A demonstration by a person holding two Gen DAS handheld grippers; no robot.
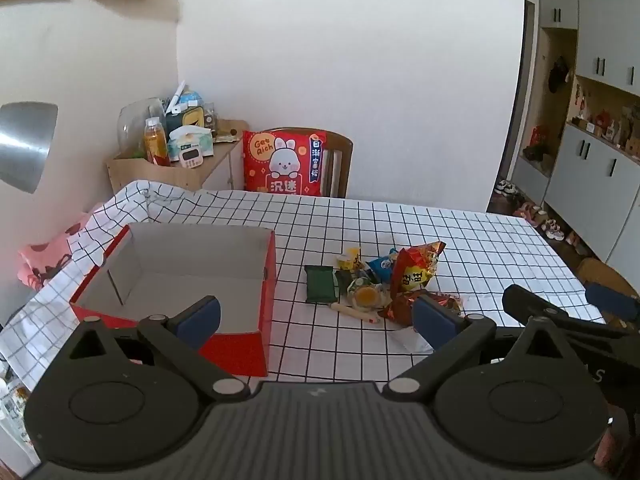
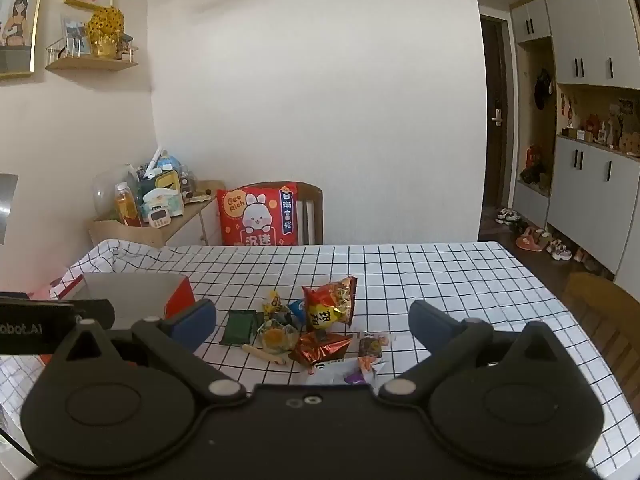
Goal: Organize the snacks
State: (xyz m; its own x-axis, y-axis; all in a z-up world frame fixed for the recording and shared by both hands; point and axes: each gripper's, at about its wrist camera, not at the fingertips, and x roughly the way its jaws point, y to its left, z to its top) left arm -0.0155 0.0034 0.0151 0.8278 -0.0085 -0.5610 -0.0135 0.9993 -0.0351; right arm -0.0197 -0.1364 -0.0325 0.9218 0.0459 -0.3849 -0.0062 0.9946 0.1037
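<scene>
both tools spread wide, nothing between the pads: left tool (image 1: 316, 316), right tool (image 2: 312, 322). red box (image 1: 264, 280) on the checked desk (image 1: 480, 240), left of the pile, nothing visible inside. snack pile (image 2: 316, 332) mid-desk: one green packet (image 2: 239, 327), two red-orange bags, rest overlapping, count unclear. one chair behind.
</scene>
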